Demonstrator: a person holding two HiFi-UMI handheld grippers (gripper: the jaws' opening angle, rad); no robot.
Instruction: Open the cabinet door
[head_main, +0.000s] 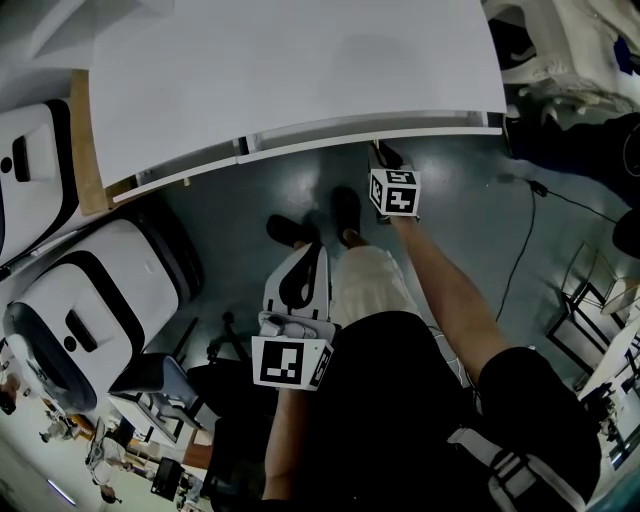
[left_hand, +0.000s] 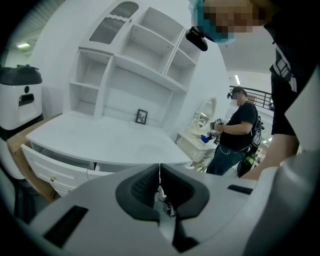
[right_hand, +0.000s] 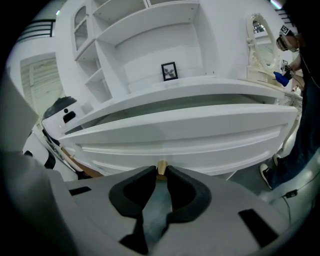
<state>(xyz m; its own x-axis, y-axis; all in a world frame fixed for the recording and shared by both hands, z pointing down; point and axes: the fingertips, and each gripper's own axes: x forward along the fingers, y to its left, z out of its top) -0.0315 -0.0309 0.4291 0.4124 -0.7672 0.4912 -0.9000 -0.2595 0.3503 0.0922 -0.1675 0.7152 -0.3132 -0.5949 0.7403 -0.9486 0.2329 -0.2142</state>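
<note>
A person stood facing a white worktop (head_main: 300, 60) with open shelves behind it. The right gripper (right_hand: 161, 171) was closed narrowly on a small brass knob (right_hand: 161, 165), with a pad on either side of it. The knob sat at the middle of the door (right_hand: 200, 132), a wide white front hung just under the worktop's edge. A dark gap showed between the door's top and the worktop, so it seemed partly open. The left gripper (left_hand: 160, 172) was closed on nothing and held back near the person's waist, well apart from the door. To finish the step well, the pull probably had to run straight back along the knob's axis, with a steady squeeze, because the knob was small and the pads could slip off. Room behind looked fair: grey floor (head_main: 460, 230) lay open to the right, though a thin cable (head_main: 522, 235) crossed it. The person's shoes (head_main: 345, 210) stood just under the door's edge, and white machines (head_main: 110, 290) crowded the left.
</note>
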